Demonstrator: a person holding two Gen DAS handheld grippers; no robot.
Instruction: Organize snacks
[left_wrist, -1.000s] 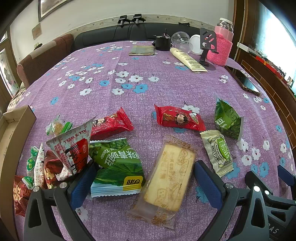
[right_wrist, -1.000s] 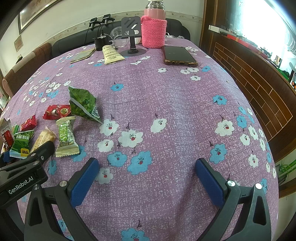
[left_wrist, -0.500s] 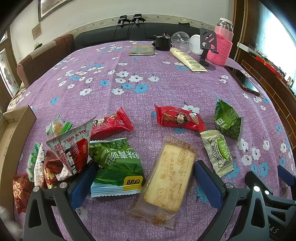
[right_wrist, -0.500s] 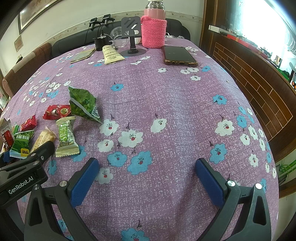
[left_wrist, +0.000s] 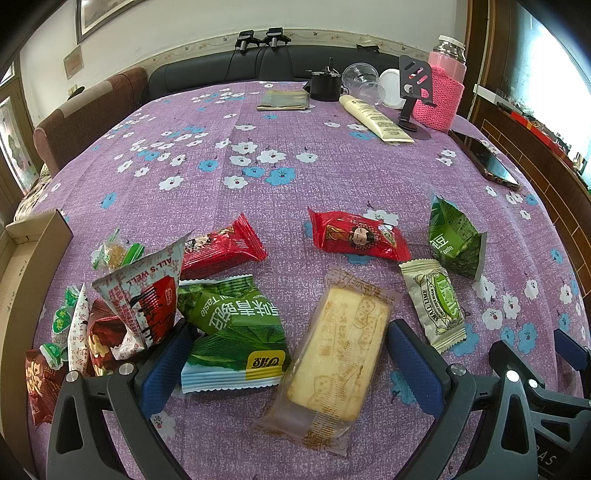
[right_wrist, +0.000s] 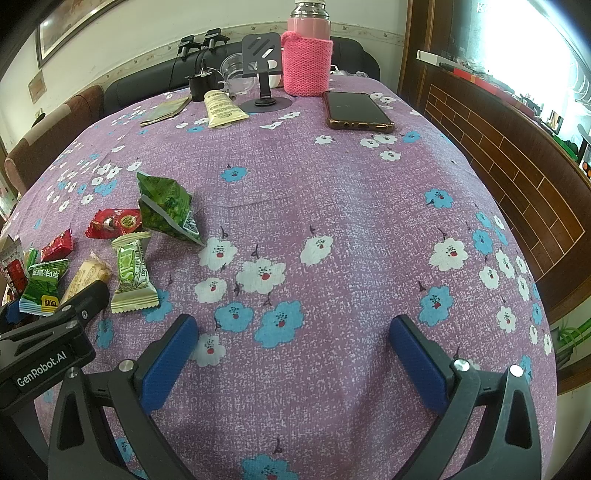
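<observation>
tablecloth (right_wrist: 332, 206): purple, wht/blue flowers | bottle sleeve (right_wrist: 306, 62): pink knit | claw pads (right_wrist: 168, 365): blue

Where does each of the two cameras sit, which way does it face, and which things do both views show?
Left wrist: sits on the left hand-held gripper, looking forward over the snack pile; its open blue fingers flank a green packet and a biscuit pack; the right hand-held gripper's tip shows at the lower right.
Right wrist: sits on the right hand-held gripper, open over bare purple tablecloth; the left one intrudes at the lower left.
Shared: the snacks, phone, pink bottle and cream tube.
</observation>
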